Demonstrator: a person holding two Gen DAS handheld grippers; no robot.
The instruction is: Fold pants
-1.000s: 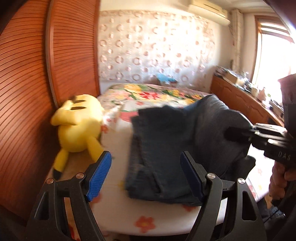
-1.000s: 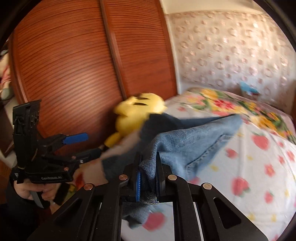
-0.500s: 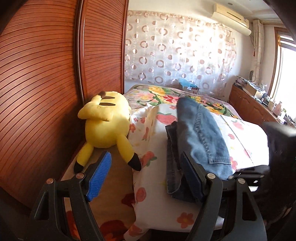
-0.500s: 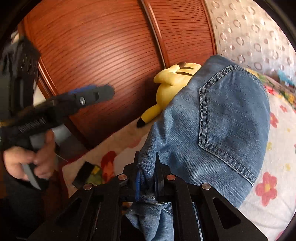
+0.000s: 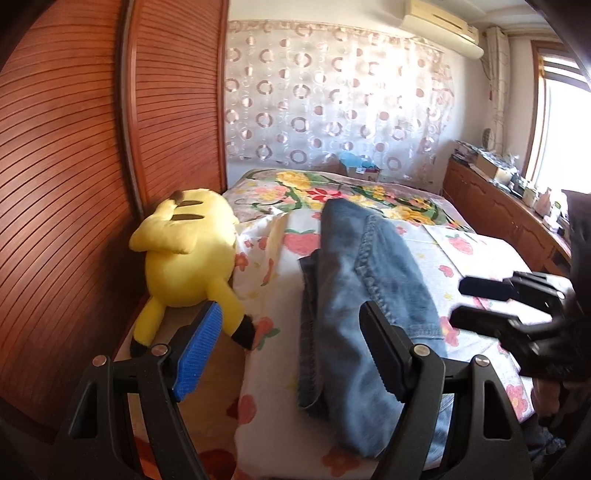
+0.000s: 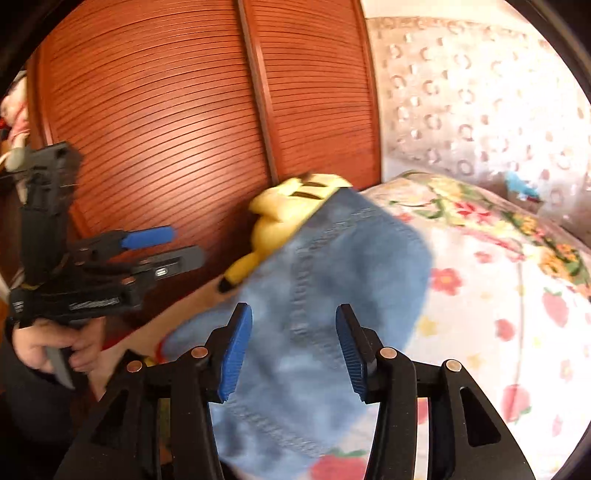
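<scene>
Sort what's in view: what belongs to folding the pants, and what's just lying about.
Job:
jeans, folded on the flowered bedsheet
left gripper, open
right gripper, jaws just opened, pads off the denim

Lying about:
yellow plush toy
clutter on the side cabinet

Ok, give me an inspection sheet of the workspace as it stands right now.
Surface: bed under a floral sheet.
Job's things: jeans folded into a stack near the bed's front edge.
Clutter: yellow plush toy against the wooden wardrobe doors.
Grippers: left gripper open, nothing between its pads; right gripper has just been opening, jaws now apart over the denim, not pressing it.
Cables: nothing seen.
Surroundings: patterned curtain, air conditioner, cluttered side counter by the window.
</scene>
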